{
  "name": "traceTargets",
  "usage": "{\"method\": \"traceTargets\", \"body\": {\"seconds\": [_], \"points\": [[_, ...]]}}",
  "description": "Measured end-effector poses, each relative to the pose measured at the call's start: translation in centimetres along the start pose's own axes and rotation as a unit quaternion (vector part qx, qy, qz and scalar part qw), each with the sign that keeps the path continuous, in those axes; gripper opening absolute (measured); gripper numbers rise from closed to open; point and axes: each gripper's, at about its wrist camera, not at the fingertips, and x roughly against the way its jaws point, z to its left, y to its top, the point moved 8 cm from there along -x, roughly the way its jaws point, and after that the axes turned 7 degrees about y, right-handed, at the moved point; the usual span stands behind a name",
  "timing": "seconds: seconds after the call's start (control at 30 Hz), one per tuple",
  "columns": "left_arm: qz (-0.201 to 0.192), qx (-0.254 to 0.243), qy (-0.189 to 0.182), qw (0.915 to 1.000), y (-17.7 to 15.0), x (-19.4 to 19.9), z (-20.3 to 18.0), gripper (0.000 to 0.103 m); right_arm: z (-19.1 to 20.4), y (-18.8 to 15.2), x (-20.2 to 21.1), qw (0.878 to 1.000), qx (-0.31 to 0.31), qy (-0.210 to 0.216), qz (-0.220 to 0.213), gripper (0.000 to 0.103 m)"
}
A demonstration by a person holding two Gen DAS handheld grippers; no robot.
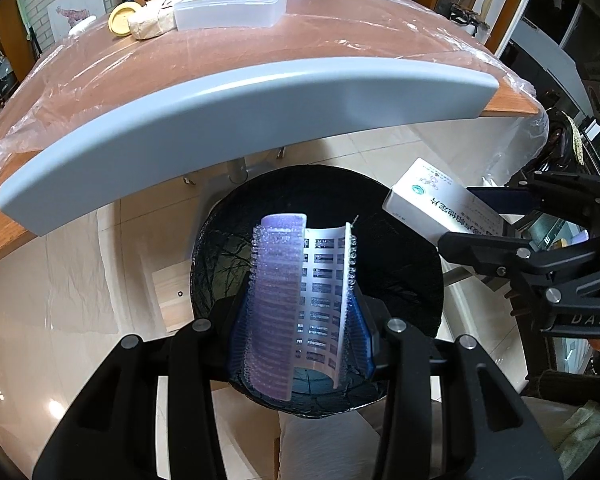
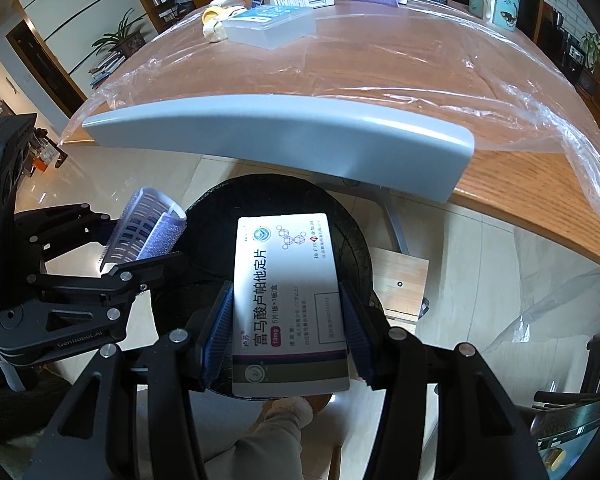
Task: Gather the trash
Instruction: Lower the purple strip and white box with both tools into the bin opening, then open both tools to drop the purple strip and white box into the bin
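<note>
Bristly purple hair roller, glossy white box

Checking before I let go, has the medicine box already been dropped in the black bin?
No, the medicine box is clamped in the right gripper above the black bin.

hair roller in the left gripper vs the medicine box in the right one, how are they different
The hair roller is a purple, bristly cylinder, split open along its side; the medicine box is a flat white carton with printed text. The left gripper squeezes the roller's curved sides, while the right gripper clamps the box's long edges. Both are held over the black trash bin beside the table.
</note>
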Motion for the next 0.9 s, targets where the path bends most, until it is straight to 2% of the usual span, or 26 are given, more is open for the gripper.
{"method": "traceTargets", "body": {"seconds": [0.43,0.47,0.5,0.57,0.8,0.9], "points": [[0.009,-0.005,0.004,0.9999,0.1,-0.8,0.4,0.045,-0.9,0.2,-0.8,1.000,-0.009,-0.013,0.003,0.051],[0.009,-0.008,0.006,0.9999,0.2,-0.9,0.3,0.048,-1.0,0.2,-0.9,1.000,-0.012,-0.017,0.002,0.052],[0.009,-0.009,0.014,0.9998,0.2,-0.9,0.4,0.060,-1.2,0.3,-0.9,1.000,-0.016,-0.021,0.002,0.054],[0.000,-0.010,0.029,0.9995,0.5,-0.8,0.6,0.070,-1.5,0.4,-0.7,0.999,-0.029,-0.024,-0.004,0.074],[0.001,-0.006,0.030,0.9995,0.6,-0.6,1.0,0.071,-1.8,0.4,0.0,0.999,-0.038,-0.022,-0.010,0.076],[-0.002,-0.005,0.031,0.9995,0.7,-0.2,1.3,0.075,-1.6,0.3,0.9,0.999,-0.043,-0.022,-0.018,0.081]]}}
